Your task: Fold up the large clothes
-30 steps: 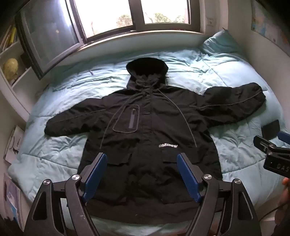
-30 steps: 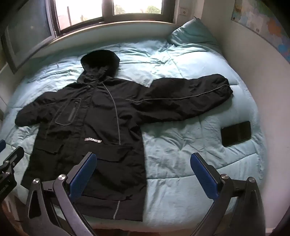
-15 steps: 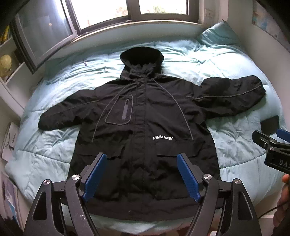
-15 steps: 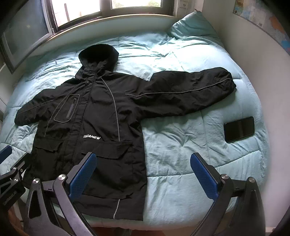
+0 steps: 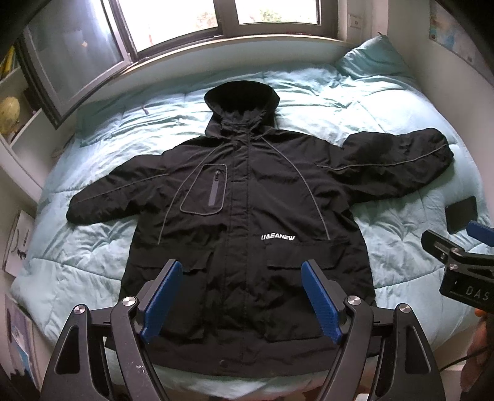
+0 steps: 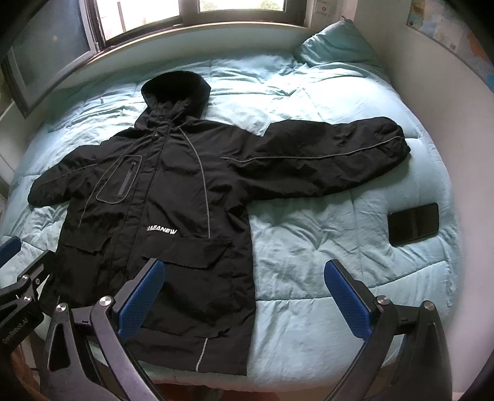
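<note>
A large black hooded jacket (image 5: 247, 209) lies spread flat, front up, on the light blue duvet (image 5: 92, 246), both sleeves out to the sides and the hood toward the window. It also shows in the right wrist view (image 6: 173, 209). My left gripper (image 5: 242, 296) is open and empty, held above the jacket's hem. My right gripper (image 6: 244, 296) is open and empty, above the jacket's right lower edge and the bare duvet (image 6: 308, 246). The right gripper also shows at the right edge of the left wrist view (image 5: 457, 246).
A black phone (image 6: 413, 223) lies on the duvet at the right, below the right sleeve; it also shows in the left wrist view (image 5: 461, 212). A blue pillow (image 6: 336, 46) sits at the far right corner. A window (image 5: 185, 18) runs behind the bed, a wall on the right.
Both grippers have tilted or risen a little, so the jacket's hem and the near bed edge show more fully. The jacket has not moved and both grippers stay open.
</note>
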`<state>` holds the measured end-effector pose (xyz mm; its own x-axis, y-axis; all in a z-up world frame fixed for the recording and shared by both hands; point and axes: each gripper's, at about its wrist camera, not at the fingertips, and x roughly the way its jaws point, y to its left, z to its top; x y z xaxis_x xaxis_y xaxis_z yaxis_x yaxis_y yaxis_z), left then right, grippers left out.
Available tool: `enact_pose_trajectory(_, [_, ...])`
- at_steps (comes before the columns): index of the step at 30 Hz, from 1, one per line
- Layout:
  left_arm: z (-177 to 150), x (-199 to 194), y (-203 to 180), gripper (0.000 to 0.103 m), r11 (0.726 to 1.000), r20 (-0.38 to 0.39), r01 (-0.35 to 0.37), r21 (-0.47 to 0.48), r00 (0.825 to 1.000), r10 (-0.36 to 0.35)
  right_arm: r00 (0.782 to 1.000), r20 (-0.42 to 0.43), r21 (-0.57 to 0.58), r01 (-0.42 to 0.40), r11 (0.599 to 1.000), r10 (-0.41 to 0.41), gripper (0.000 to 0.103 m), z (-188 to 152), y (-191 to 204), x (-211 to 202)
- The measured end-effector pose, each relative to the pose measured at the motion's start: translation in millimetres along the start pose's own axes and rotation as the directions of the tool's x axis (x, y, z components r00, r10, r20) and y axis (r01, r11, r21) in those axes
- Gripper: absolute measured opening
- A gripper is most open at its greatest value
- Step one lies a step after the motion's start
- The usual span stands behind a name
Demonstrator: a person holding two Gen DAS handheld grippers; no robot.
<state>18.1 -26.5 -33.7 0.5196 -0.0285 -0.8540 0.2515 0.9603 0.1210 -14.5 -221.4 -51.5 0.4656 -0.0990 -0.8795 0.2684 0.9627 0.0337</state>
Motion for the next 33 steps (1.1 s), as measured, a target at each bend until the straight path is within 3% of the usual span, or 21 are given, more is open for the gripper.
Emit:
enact_pose_trajectory(17, [-4,-3,21,0.081,1.0,-0.008,-0.006,-0.018,1.0,0.005,0.999,-0.015,-0.041,-0.052,0.998,0.052,0.103,2,29,-1])
enact_pose_trajectory(33, [-2,1,75,0.081,0.998,-0.014,-0.016,-0.055,1.0,0.016,0.992,-0.036,-0.074,-0.126,0.989,0.123,0.103,8,89,0])
